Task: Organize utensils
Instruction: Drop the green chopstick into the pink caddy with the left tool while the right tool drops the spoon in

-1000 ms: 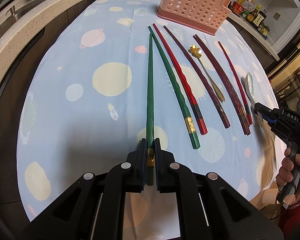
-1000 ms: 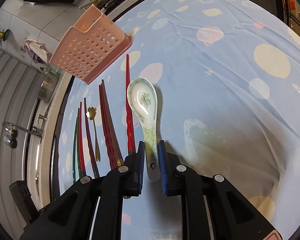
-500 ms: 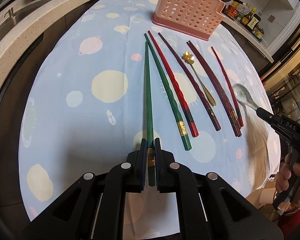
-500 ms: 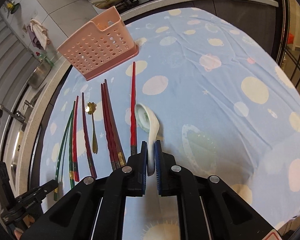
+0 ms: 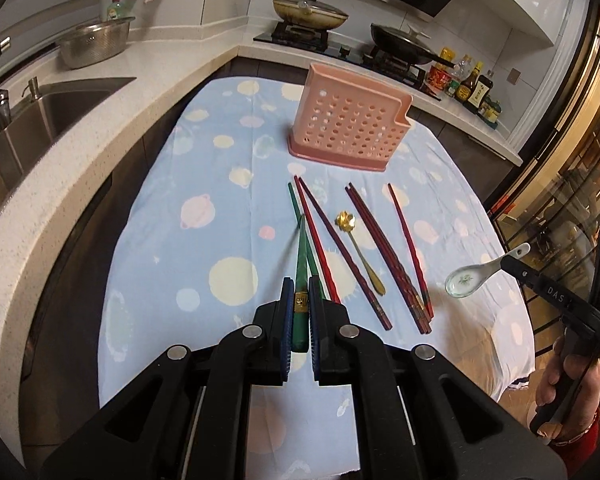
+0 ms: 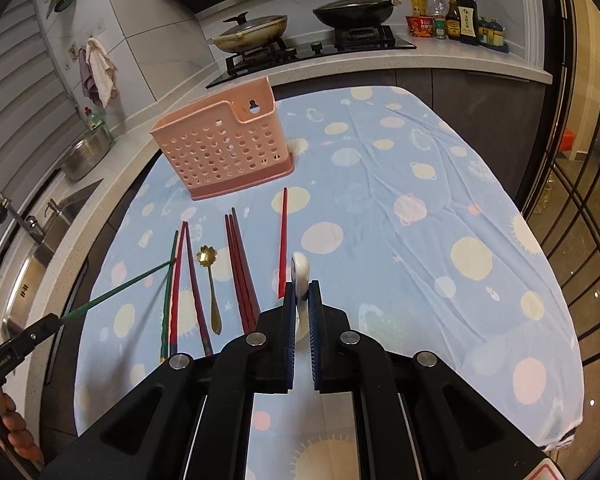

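Fingers of the left gripper (image 5: 299, 305) pinch a green chopstick (image 5: 300, 280) and those of the right gripper (image 6: 299, 300) a white spoon (image 5: 476, 278), both held above the tablecloth (image 6: 400, 240), next likely needing upright lowering into the pink holder (image 5: 350, 128).

- Indoor light is moderate and warm, brightest on the pale tablecloth (image 5: 204, 248).
- Strong fisheye bending curves the counter (image 5: 80, 152) and darkens the corners.
- The chopsticks (image 6: 240, 272) cast soft, short shadows.
- Glare streaks the glass door (image 6: 580, 240).
- Both views are sharp at centre.
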A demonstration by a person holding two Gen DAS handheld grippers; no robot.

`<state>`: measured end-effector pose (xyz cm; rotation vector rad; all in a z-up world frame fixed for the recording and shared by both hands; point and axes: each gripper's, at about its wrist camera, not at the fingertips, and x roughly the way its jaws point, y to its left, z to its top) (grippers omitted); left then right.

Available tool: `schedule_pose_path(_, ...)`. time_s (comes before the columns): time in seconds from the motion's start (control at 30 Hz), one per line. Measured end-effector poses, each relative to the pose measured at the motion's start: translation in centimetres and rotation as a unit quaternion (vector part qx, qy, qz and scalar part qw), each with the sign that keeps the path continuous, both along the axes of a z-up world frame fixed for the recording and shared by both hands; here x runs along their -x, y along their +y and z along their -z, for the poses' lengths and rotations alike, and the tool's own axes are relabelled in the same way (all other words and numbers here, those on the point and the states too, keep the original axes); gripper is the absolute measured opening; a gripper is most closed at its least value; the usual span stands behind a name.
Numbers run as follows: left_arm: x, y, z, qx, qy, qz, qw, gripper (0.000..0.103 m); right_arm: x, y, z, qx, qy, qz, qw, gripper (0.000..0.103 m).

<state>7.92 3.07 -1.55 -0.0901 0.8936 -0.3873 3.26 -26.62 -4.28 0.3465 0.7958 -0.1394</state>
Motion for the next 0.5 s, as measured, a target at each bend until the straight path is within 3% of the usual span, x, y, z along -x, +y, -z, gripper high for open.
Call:
schedule_pose_path(0.2,-2.9,-0.7,-4.9,-0.004,-0.049,-0.005,0.9988,0.007,-3.0,-0.7,-3.6,0.018,-0.035,-0.013,0.999,0.007)
schedule_pose_path(0.5,-10.8,-4.7,-14.5,-0.021,-0.136,-0.025,0.9901,0.007,-12.4,-2.0,-9.4,0.038,-0.088,-0.041,0.995,0.007)
